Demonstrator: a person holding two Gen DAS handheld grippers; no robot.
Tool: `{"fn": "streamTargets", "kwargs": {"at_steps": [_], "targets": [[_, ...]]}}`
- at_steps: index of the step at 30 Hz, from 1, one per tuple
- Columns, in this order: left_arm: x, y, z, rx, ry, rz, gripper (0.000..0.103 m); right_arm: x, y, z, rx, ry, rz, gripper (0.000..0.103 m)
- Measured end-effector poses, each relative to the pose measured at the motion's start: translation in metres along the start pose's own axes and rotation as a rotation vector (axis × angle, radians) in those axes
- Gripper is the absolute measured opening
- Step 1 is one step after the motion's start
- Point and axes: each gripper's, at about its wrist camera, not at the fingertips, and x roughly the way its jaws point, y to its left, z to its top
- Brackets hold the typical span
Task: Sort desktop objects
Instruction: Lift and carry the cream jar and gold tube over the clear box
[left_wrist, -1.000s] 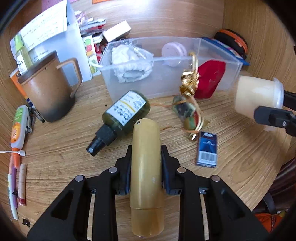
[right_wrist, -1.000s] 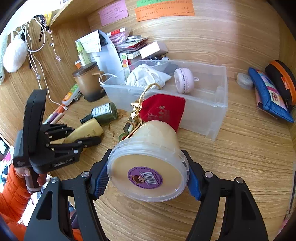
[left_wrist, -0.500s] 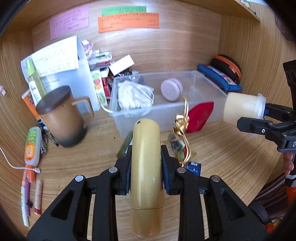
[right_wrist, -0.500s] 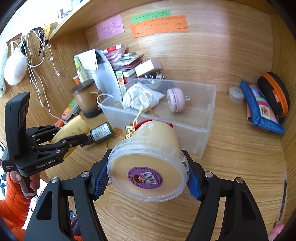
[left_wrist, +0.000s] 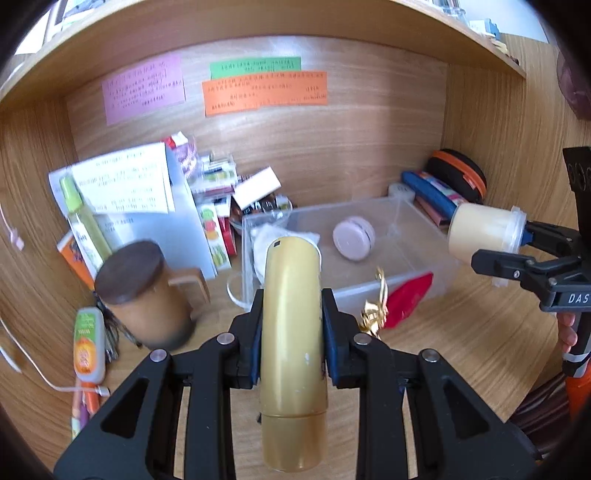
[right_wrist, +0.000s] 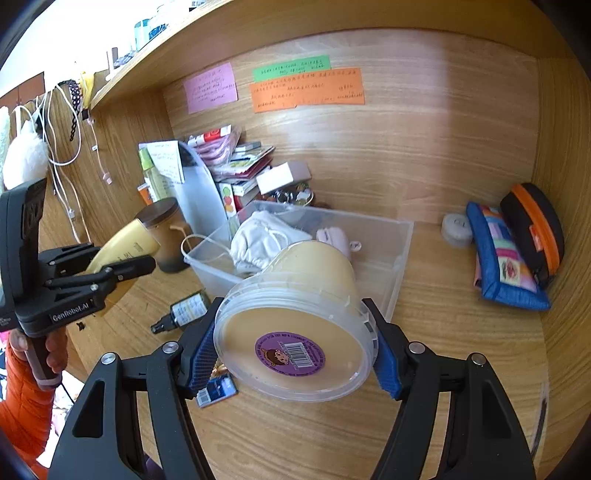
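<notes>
Closest to me, the left gripper (left_wrist: 291, 325) is clamped on a gold tube (left_wrist: 293, 354), its blue pads (left_wrist: 330, 341) pressing the tube's sides, with the cap end hanging out behind the grip. The right gripper (right_wrist: 295, 347) is squeezed shut on a cream tub (right_wrist: 299, 317), held by the rim of its clear lid. Both things hang in the air above the desk (right_wrist: 443, 295), short of the clear bin (right_wrist: 391, 251).

The tub looks the riskier hold to me: the pads bear on a thin plastic lip, so a jolt or a tilt could pop the lid or let the tub slip down onto the desk. The smooth tube could slide lengthwise if it is tipped steeply over the bin.

Farther off, the bin holds a white cloth (right_wrist: 266, 236) and a pink round case (left_wrist: 354, 238); a brown mug (left_wrist: 144, 291) stands left of it, and coloured notes (right_wrist: 306, 88) stick to the back wall.

Against a second ago, both grippers have risen and tilted up, so the wall and notes now fill the view, and the small spray bottle (right_wrist: 184, 312) has dropped out of the left camera's sight.
</notes>
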Motion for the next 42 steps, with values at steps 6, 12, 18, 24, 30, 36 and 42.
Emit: {"fn": "streamTargets", "kwargs": {"at_steps": [6,12,18,24,30,36,42], "targets": [[0.005,0.002,0.021,0.013,-0.024,0.000,0.026,0.007,-0.007,0.014,0.001,-0.007,-0.010,0.067],[0.018,0.003,0.035,0.019,-0.027,-0.014,0.026,0.017,-0.015,0.024,0.010,-0.008,-0.015,0.067],[0.038,0.002,0.043,0.022,-0.011,-0.032,0.026,0.030,-0.025,0.033,0.021,0.001,-0.020,0.067],[0.070,0.006,0.046,0.018,0.027,-0.054,0.026,0.049,-0.032,0.040,0.026,0.023,-0.028,0.067],[0.103,0.013,0.046,0.003,0.073,-0.087,0.026,0.073,-0.039,0.043,0.029,0.062,-0.033,0.067],[0.132,0.012,0.043,0.003,0.110,-0.119,0.026,0.095,-0.043,0.040,0.039,0.092,-0.017,0.067],[0.148,0.005,0.038,0.032,0.134,-0.141,0.025,0.111,-0.040,0.036,0.007,0.115,-0.020,0.067]]}}
